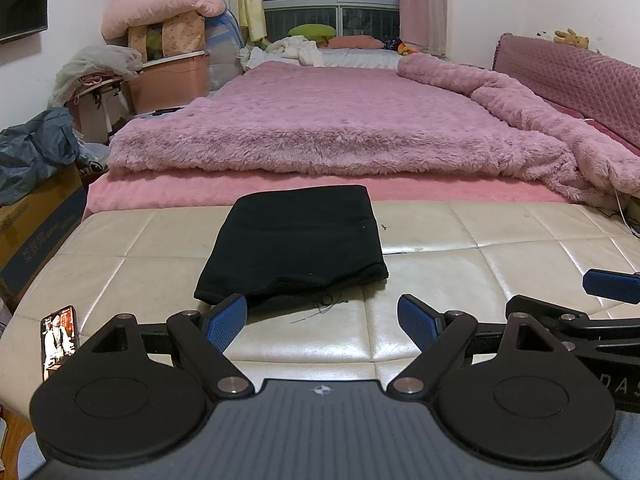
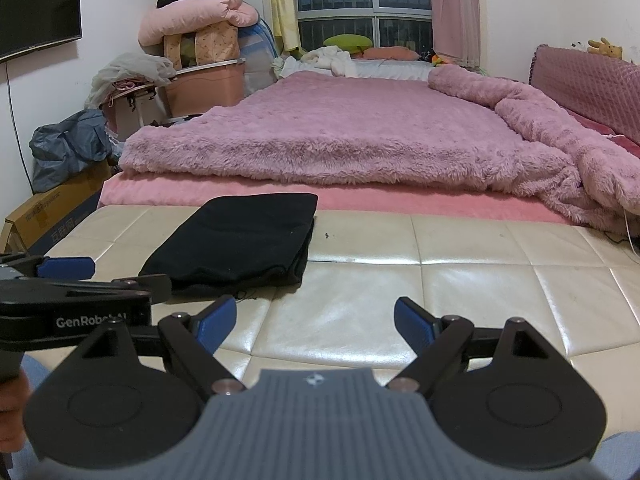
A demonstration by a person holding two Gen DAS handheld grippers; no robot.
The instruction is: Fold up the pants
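Observation:
The black pants lie folded into a compact rectangle on the cream leather bench. They also show in the right wrist view, left of centre. My left gripper is open and empty, just short of the pants' near edge. My right gripper is open and empty over bare bench, to the right of the pants. The right gripper's blue fingertip shows at the left view's right edge. The left gripper shows at the right view's left edge.
A phone with a lit screen lies on the bench's near left corner. A fluffy pink blanket covers the bed behind the bench. Cardboard boxes, bags and stacked bedding stand along the left wall.

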